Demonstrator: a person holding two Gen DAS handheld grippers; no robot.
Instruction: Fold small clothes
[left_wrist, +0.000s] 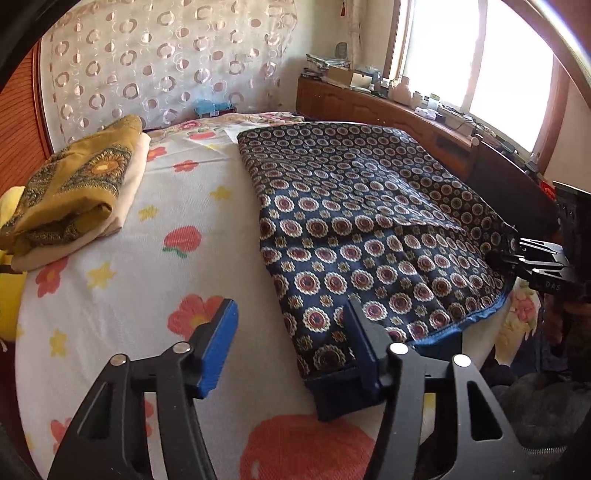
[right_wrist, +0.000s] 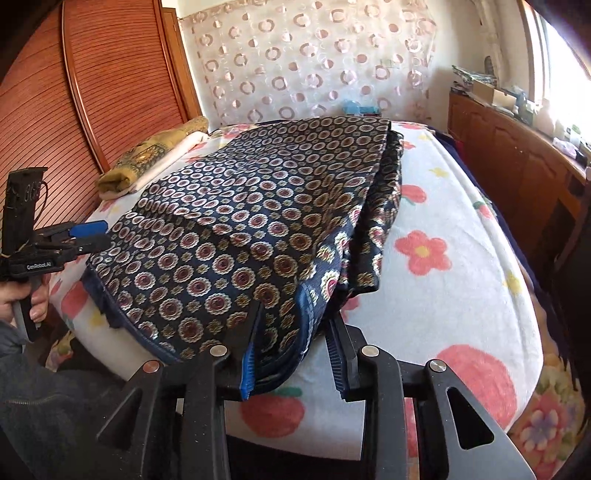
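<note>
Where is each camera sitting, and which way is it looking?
Left wrist: sits on the left claw, looking across the bed toward the window; its open fingers show, the right finger over the navy cloth, plus the right claw.
Right wrist: sits on the right claw, facing the wooden wardrobe and curtain; fingers straddle the cloth's edge; a hand holds the left claw.
Shared: cloth, bed, folded yellow pile.

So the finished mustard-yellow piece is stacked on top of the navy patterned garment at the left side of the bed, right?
Not on top. The folded mustard-yellow piece lies on the flowered bedsheet at the left side of the bed, apart from the navy patterned garment, with bare sheet between them. The left wrist view shows the gap.
</note>
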